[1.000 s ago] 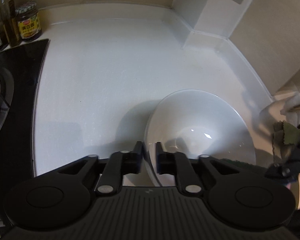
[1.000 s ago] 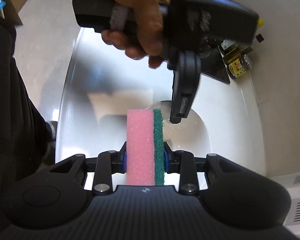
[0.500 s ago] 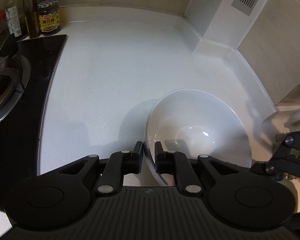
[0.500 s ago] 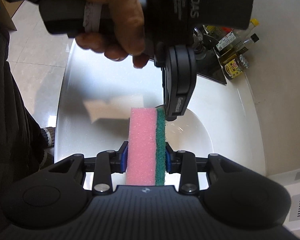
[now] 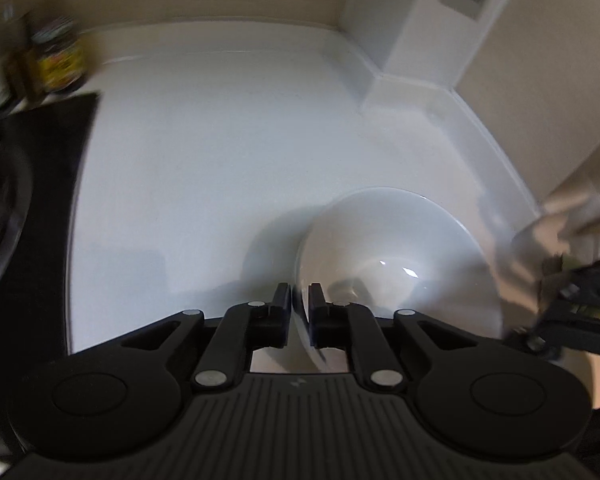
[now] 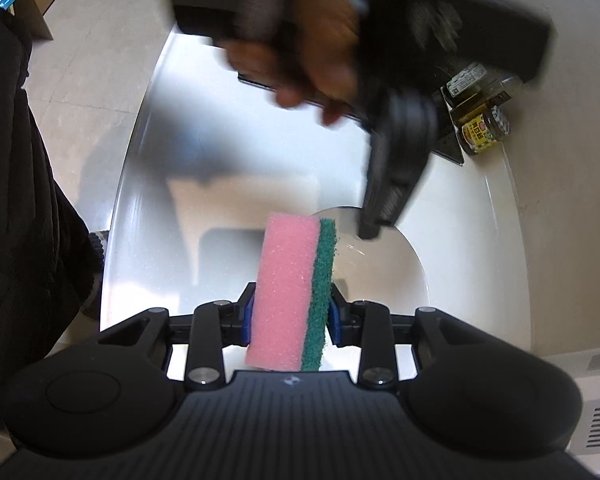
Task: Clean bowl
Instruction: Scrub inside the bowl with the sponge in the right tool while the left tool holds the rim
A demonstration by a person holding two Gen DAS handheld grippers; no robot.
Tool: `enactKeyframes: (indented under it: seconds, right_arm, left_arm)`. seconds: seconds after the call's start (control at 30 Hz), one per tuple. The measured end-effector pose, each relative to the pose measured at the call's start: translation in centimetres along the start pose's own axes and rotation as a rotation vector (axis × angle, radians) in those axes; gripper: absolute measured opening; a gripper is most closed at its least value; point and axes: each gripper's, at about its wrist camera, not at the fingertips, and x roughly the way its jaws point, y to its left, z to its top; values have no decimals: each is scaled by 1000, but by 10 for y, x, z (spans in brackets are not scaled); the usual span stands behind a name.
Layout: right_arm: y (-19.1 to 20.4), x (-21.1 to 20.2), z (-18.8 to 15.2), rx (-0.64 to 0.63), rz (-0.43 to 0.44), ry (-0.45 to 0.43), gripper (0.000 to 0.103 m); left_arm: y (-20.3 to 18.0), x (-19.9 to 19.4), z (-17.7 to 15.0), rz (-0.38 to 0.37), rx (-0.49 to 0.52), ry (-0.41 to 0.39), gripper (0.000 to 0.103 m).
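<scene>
The bowl (image 5: pixel 396 256) sits on the white counter (image 5: pixel 220 160), its rim pinched by the left gripper (image 5: pixel 299 304). The right gripper (image 6: pixel 290 312) clamps a sponge (image 6: pixel 292 292), seemingly just above the bowl.

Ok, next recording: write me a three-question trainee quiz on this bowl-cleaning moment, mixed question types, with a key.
1. True or false: the left hand-held gripper is closed on the rim of the white bowl.
2. Multiple choice: the right hand-held gripper holds
A) a rag
B) a pink and green sponge
C) nothing
3. Short answer: what stands beside the black stovetop at the back of the white counter?

Key
1. True
2. B
3. A jar with a yellow label, next to some bottles.
</scene>
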Motion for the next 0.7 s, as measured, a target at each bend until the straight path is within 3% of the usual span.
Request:
enactKeyframes:
  seconds: [0.17, 0.33, 0.47, 0.57, 0.7]
  right_arm:
    - [1, 0, 0, 6, -5, 5, 29]
    - [5, 0, -2, 5, -13, 13, 29]
    - [9, -1, -3, 4, -20, 20, 29]
    - [7, 2, -1, 10, -19, 24, 29]
    - [3, 6, 3, 30, -14, 26, 29]
  left_arm:
    - [0, 8, -2, 21, -28, -8, 13]
    - [-5, 27, 29, 1, 179, 47, 8]
    - [-10, 41, 52, -35, 269, 81, 7]
    - [-12, 32, 45, 1, 234, 65, 7]
    - [-6, 4, 10, 15, 91, 0, 10]
